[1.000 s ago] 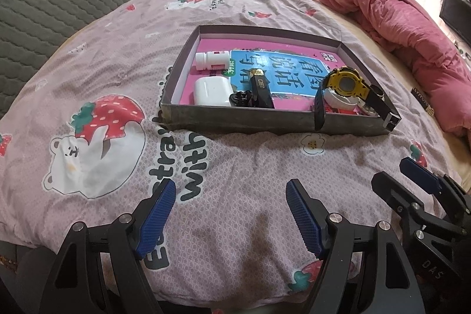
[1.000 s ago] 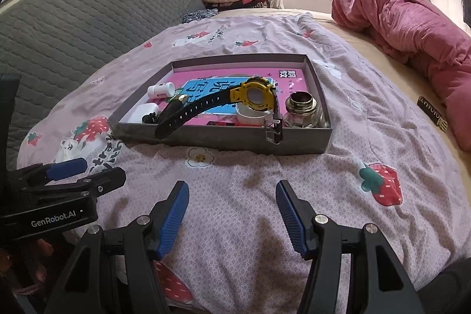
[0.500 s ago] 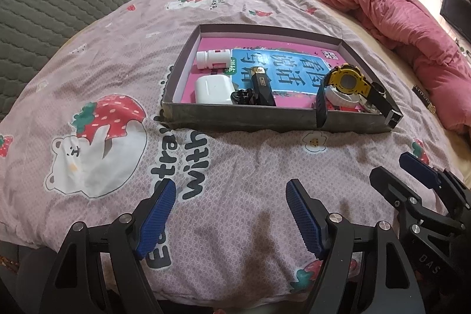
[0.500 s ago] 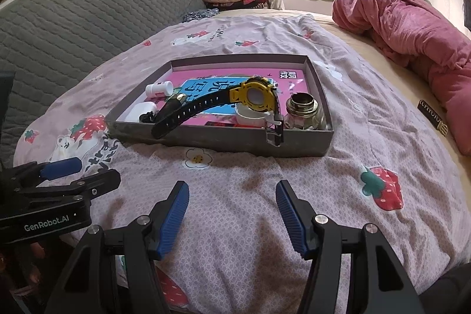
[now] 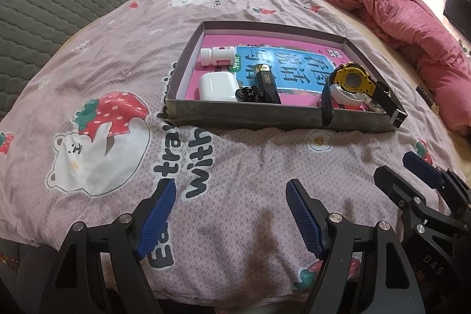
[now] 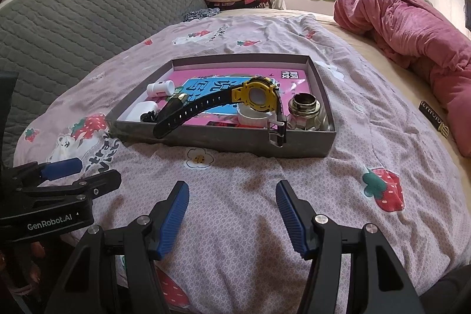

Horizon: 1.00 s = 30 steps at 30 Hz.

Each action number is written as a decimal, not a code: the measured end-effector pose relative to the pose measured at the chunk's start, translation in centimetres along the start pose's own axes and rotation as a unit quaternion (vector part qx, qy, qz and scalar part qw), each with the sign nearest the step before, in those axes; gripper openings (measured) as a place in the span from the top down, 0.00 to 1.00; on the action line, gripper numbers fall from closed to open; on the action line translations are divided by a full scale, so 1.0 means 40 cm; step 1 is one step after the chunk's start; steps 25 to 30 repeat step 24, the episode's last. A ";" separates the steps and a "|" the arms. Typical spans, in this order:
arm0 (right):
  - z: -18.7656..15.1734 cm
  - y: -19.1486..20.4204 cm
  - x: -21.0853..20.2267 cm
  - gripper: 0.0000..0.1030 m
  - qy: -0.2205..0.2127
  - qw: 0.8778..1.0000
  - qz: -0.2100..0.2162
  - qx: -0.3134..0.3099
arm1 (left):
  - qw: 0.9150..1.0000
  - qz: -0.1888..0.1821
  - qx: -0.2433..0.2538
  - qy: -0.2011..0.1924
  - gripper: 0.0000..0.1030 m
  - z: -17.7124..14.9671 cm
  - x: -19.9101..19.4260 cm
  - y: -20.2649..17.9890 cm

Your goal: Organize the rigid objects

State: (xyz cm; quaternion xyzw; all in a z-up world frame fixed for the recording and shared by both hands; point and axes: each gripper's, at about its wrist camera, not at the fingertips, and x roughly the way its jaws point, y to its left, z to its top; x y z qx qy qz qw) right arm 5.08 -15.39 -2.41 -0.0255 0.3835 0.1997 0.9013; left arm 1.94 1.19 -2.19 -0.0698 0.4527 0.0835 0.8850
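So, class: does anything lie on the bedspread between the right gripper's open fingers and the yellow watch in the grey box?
Nothing loose lies between the right gripper and the yellow watch. Only the grey box near wall stands between them, and the watch strap already hangs over it.

I read the tray (image 6: 297, 144) as matt grey cardboard, lined by a glossy printed book cover (image 5: 297, 64); earbud case (image 5: 217, 84) smooth glossy white plastic; watch (image 6: 259, 99) yellow plastic bezel, matt black rubbery strap. Jar (image 6: 306, 114) clear glass, shiny metal neck; bedspread (image 5: 235, 167) soft matt printed cloth; gripper pads (image 6: 173, 214) ribbed blue rubber.
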 end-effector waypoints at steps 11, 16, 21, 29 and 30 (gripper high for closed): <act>0.001 -0.004 -0.003 0.41 -0.002 1.000 -0.001 0.003 | 1.000 0.000 -0.003 0.003 0.24 -0.001 0.002 -0.002; 0.002 -0.005 -0.004 0.41 0.000 1.000 -0.002 0.004 | 1.000 0.001 -0.005 0.005 0.24 0.000 0.007 0.001; 0.006 -0.003 -0.008 0.41 -0.003 1.000 -0.003 0.001 | 1.000 -0.004 -0.008 0.005 0.24 0.006 0.011 0.007; 0.010 -0.003 -0.010 0.41 0.000 1.000 -0.008 -0.001 | 1.000 -0.012 -0.012 0.005 0.24 0.010 0.012 0.016; 0.010 -0.003 -0.010 0.41 0.000 1.000 -0.008 -0.001 | 1.000 -0.012 -0.012 0.005 0.24 0.010 0.012 0.016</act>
